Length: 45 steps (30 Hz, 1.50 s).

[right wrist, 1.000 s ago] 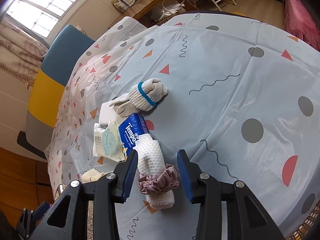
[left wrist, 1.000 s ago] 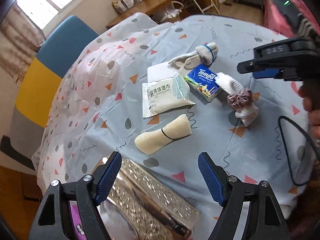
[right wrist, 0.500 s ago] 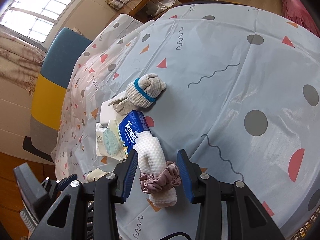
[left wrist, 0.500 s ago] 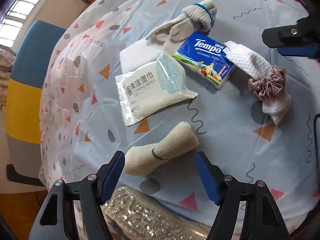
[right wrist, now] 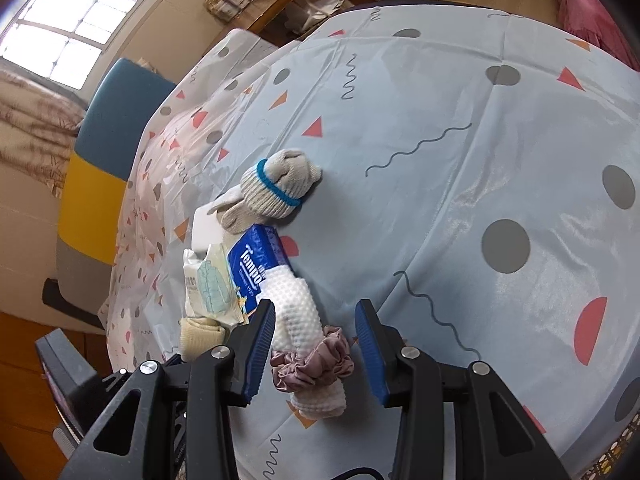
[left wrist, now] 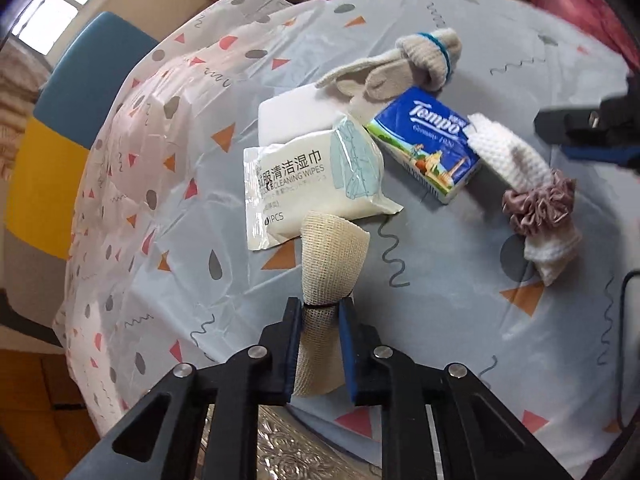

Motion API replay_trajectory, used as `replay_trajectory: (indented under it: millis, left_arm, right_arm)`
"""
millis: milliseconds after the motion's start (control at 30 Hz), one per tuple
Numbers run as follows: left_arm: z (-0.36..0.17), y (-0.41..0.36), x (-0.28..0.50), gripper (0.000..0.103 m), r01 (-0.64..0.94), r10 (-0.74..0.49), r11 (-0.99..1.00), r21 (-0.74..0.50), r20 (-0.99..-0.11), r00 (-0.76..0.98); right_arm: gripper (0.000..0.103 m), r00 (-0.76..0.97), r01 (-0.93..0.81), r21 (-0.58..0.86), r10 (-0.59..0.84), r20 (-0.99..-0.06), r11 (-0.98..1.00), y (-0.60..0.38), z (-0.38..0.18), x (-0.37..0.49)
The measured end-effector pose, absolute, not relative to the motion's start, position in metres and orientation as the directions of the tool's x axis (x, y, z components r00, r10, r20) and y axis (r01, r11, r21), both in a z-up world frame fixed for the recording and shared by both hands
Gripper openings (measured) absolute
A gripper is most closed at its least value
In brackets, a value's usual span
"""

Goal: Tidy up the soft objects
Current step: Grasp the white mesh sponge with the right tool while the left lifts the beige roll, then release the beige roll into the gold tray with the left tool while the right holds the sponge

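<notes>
Two grippers are over this round table with the blue patterned tablecloth (right wrist: 460, 92), and I'll use the blue Tempo tissue pack (left wrist: 424, 148) as the landmark since it sits in the middle of the pile. Left gripper (left wrist: 320, 324) has its blue pads clamped tight on the cream mesh cloth roll (left wrist: 332, 260), right around where a black band cinches it; the roll's far end sticks up toward the cleaning wipes packet (left wrist: 308, 188), which lies just left of the Tempo pack. Right gripper (right wrist: 316, 328) hangs with its fingers parted on either side of the white knit cloth (right wrist: 296, 312) with the mauve scrunchie (right wrist: 312, 364) around it, not touching as far as I can see. That cloth's far end leans on the Tempo pack. Beyond the pack there's a grey knit glove bundle (left wrist: 404, 64) with a blue band, partly resting on a flat white pad (left wrist: 292, 120).
</notes>
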State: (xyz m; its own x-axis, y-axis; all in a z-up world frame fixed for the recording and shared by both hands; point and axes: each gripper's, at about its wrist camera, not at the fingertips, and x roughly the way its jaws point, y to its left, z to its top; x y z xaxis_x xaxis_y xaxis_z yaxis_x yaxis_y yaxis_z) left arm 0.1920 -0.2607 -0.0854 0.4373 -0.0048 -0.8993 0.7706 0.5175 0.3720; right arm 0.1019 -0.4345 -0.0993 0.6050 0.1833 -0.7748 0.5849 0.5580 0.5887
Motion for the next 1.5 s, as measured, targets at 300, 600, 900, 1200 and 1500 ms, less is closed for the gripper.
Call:
replay_trajectory:
  millis: [300,600,900,1200,1500]
  left_arm:
    - [-0.046,-0.236,0.216,0.018,0.671,-0.215,0.740,0.039,-0.932,0.291]
    - [0.009,-0.196,0.250,0.019,0.482,-0.316,0.869,-0.112,-0.875,0.367]
    - [0.065,-0.084,0.279,0.019,0.227,-0.256,0.961,-0.156,-0.812,0.525]
    - [0.084,0.038,0.255,0.019,0.056,-0.157,0.986,-0.157,-0.765,0.625]
    - [0.062,0.160,0.184,0.019,-0.123,-0.079,0.969,-0.213,-0.744,0.663]
  right_arm:
    - [0.052,0.467,0.525,0.420,0.163,-0.869,0.740,-0.399,-0.108,0.136]
    - [0.045,0.364,0.426,0.206,0.041,-0.930,0.881,-0.371,-0.115,0.149]
    - [0.045,0.343,0.389,0.152,0.011,-0.939,0.909,-0.361,-0.118,0.153]
    - [0.046,0.327,0.347,0.088,-0.032,-0.944,0.934,-0.344,-0.119,0.149]
    - [0.047,0.319,0.307,0.021,-0.082,-0.944,0.952,-0.334,-0.120,0.154]
